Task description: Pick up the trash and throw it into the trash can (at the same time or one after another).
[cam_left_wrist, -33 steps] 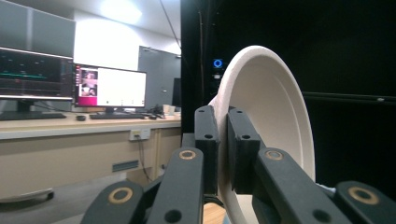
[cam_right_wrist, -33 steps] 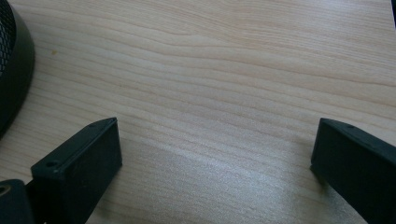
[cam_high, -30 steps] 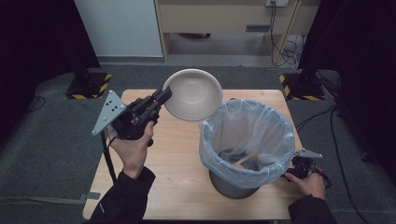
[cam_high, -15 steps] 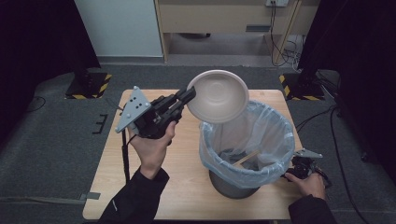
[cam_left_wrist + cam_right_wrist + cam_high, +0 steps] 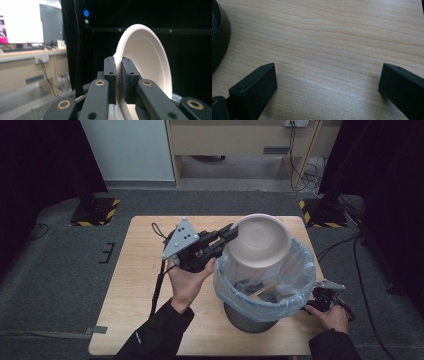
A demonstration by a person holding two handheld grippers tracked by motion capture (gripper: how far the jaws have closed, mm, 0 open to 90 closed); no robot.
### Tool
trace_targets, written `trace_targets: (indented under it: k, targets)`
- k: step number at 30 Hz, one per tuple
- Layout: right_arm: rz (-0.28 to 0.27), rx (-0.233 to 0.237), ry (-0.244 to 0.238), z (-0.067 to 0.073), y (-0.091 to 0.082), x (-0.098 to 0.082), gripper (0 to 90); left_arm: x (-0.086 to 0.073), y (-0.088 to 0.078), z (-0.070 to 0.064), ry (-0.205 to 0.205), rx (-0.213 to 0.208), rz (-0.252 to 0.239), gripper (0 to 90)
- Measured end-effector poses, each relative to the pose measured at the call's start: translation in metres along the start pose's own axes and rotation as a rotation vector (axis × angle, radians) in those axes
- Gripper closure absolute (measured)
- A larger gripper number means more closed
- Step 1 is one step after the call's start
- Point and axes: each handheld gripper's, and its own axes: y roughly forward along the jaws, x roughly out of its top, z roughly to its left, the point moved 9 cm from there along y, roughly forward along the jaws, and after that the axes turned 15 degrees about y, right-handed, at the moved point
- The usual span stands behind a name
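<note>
Firmly, left tongs pinch round, ridged plate.

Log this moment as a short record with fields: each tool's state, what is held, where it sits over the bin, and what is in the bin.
left tool: shut on the rim of the round off-white paper plate
plate position: tilted, above the far side of the bin's opening
bin: dark round bin lined with a translucent pale blue bag, standing on the light wooden table
bin contents: dark scraps and a thin wooden stick
right tool: open, low over the table, beside the bin's base
</note>
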Motion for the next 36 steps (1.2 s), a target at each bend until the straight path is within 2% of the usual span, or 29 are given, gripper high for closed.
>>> trace_targets:
  k: [2, 3, 5, 7, 10, 13, 17, 20, 22, 27, 31, 34, 36]
  targets:
    - [0.0, 0.0, 0.0, 0.0, 0.0, 0.0, 1.9, -0.007, 0.006, -0.006, -0.014, -0.042, 0.017, 82.0]
    - [0.0, 0.0, 0.0, 0.0, 0.0, 0.0, 1.9, -0.011, 0.009, -0.008, -0.02, -0.055, 0.025, 76.5]
    - [0.0, 0.0, 0.0, 0.0, 0.0, 0.0, 1.9, -0.015, 0.011, -0.01, -0.028, -0.068, 0.038, 67.7]
    - [0.0, 0.0, 0.0, 0.0, 0.0, 0.0, 1.9, -0.016, 0.008, -0.009, -0.033, -0.066, 0.025, 62.4]
    - [0.0, 0.0, 0.0, 0.0, 0.0, 0.0, 1.9, -0.017, -0.004, 0.002, -0.014, -0.017, 0.026, 52.6]
    - [0.001, 0.0, -0.001, 0.0, 0.0, 0.0, 1.9, -0.023, -0.022, 0.017, 0.02, 0.046, 0.065, 43.7]
    - [-0.002, 0.001, 0.0, 0.0, 0.0, 0.0, 1.9, -0.036, -0.055, 0.038, 0.05, 0.124, 0.116, 35.2]
    - [0.0, 0.001, -0.001, 0.0, 0.0, 0.0, 1.9, -0.052, -0.082, 0.052, 0.042, 0.18, 0.169, 31.4]
    - [0.0, 0.001, -0.001, 0.0, 0.0, 0.0, 1.9, -0.067, -0.097, 0.058, 0.034, 0.207, 0.207, 29.6]
    - [-0.002, 0.001, 0.0, 0.0, 0.0, 0.0, 1.9, -0.119, -0.128, 0.064, -0.006, 0.217, 0.34, 27.0]
    - [0.0, 0.0, -0.001, 0.0, 0.0, 0.0, 1.9, -0.17, -0.152, 0.065, -0.033, 0.237, 0.478, 25.2]
    - [0.001, 0.0, -0.001, 0.0, 0.0, 0.0, 1.9, -0.21, -0.169, 0.063, -0.064, 0.215, 0.614, 21.2]
    - [0.0, 0.001, 0.0, 0.0, 0.0, 0.0, 1.9, -0.233, -0.181, 0.064, -0.082, 0.208, 0.673, 20.9]
